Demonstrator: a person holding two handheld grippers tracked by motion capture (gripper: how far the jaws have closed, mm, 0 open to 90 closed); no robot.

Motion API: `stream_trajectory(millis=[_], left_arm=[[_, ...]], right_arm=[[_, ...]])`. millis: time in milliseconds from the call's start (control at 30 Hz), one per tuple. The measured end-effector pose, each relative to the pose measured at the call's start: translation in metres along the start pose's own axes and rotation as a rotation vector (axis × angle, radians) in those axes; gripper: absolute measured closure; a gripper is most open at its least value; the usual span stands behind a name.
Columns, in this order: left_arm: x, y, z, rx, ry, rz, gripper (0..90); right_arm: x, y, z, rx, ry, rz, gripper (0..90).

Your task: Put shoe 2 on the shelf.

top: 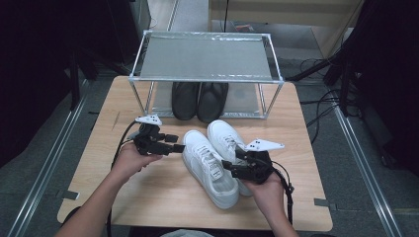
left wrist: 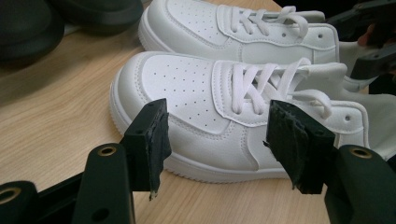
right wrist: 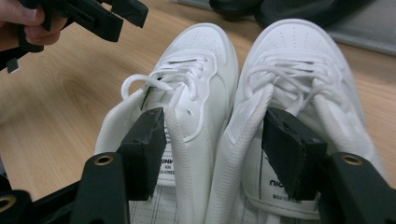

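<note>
Tabletop, white sneakers point(top: 215, 160) between tools

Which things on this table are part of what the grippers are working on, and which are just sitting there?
In the job:
- white sneakers, side by side
- right gripper, open, jaws straddling the inner heel collars
- left gripper, open beside them

Lying about:
- black shoes
- shoe rack
- wooden table
</note>
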State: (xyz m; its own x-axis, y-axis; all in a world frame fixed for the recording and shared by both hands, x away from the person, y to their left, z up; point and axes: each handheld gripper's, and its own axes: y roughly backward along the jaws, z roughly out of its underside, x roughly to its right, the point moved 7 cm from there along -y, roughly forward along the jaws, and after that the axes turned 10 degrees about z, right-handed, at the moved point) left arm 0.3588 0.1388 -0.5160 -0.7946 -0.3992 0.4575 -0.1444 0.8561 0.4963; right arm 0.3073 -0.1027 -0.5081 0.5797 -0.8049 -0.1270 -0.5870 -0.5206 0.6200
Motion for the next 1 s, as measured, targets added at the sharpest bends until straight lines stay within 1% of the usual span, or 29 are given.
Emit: stream_trajectory(millis=[33,67,100,167,267,333,400,500,567,633,767,933,1000], left_arm=[[0.0,0.0,0.0,0.001,-0.004,0.001,39.7],[0.001,0.0,0.0,0.0,-0.006,0.002,39.7],[0.001,0.0,0.0,-0.005,-0.007,0.003,39.8],[0.0,-0.001,0.001,-0.011,-0.005,0.003,39.8],[0.0,-0.002,0.002,-0.022,-0.007,-0.003,39.8],[0.001,-0.003,0.002,-0.028,-0.009,-0.003,39.8],[0.001,-0.003,0.002,-0.026,-0.007,-0.004,39.8],[0.001,-0.002,0.001,-0.017,-0.009,-0.008,39.8],[0.0,-0.002,0.001,-0.02,-0.007,-0.007,39.8],[0.0,-0.002,0.001,-0.02,-0.006,-0.006,39.8],[0.0,-0.002,0.001,-0.016,-0.006,-0.006,39.9],[0.0,-0.001,0.001,-0.013,-0.004,-0.009,39.9],[-0.001,0.0,0.0,-0.007,-0.002,-0.01,39.9]], right_arm=[[-0.002,-0.002,0.002,-0.01,-0.009,-0.009,40.4],[-0.003,-0.004,0.003,-0.013,0.0,-0.003,40.0],[-0.005,-0.005,0.003,-0.004,0.021,0.011,39.0],[-0.007,-0.007,0.005,0.006,0.037,0.028,37.9],[-0.01,-0.009,0.007,0.005,0.072,0.06,40.0],[-0.009,-0.011,0.007,-0.001,0.075,0.064,41.3],[-0.009,-0.012,0.008,-0.009,0.088,0.069,41.3],[-0.011,-0.014,0.011,-0.02,0.137,0.103,41.9],[-0.011,-0.016,0.011,-0.022,0.15,0.124,44.7],[-0.011,-0.016,0.011,-0.017,0.153,0.144,47.6],[-0.01,-0.016,0.011,-0.018,0.141,0.142,52.2],[-0.01,-0.017,0.011,-0.03,0.154,0.142,56.2],[-0.01,-0.018,0.01,-0.035,0.15,0.142,58.7]])
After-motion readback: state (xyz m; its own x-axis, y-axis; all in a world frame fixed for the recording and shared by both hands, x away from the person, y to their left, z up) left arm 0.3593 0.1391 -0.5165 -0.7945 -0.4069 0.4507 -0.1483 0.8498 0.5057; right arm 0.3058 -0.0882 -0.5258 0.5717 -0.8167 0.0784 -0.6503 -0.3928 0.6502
